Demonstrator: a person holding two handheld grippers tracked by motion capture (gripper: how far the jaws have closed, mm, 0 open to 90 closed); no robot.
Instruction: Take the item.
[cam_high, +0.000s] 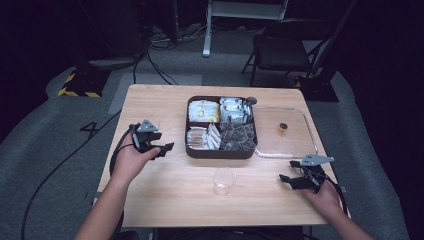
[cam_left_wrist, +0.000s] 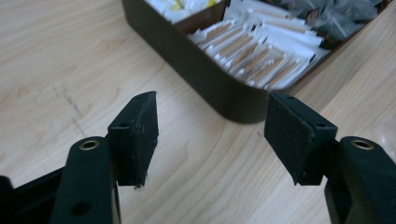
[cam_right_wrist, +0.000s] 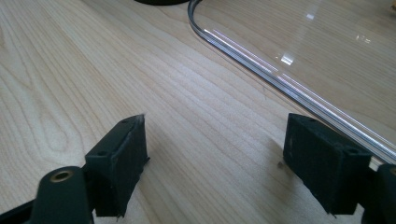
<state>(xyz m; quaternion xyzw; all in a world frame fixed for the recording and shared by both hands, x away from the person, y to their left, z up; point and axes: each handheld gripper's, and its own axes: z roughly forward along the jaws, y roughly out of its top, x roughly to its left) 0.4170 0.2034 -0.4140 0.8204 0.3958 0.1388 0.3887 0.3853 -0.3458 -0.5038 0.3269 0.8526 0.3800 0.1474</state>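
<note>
Hovering at nine o'clock of the brown box (cam_high: 220, 150), left hand-held gripper (cam_high: 167, 148) gaping empty, clear cup (cam_high: 223, 180) at six, right hand-held gripper (cam_high: 286, 179) wide, empty, beside clear lid (cam_high: 287, 150)

Overhead light falls brightly on the bench (cam_high: 165, 200) while the far room stays dark. Glare streaks the clear lid (cam_right_wrist: 299, 88); the nearest tongs blur softly.
</note>
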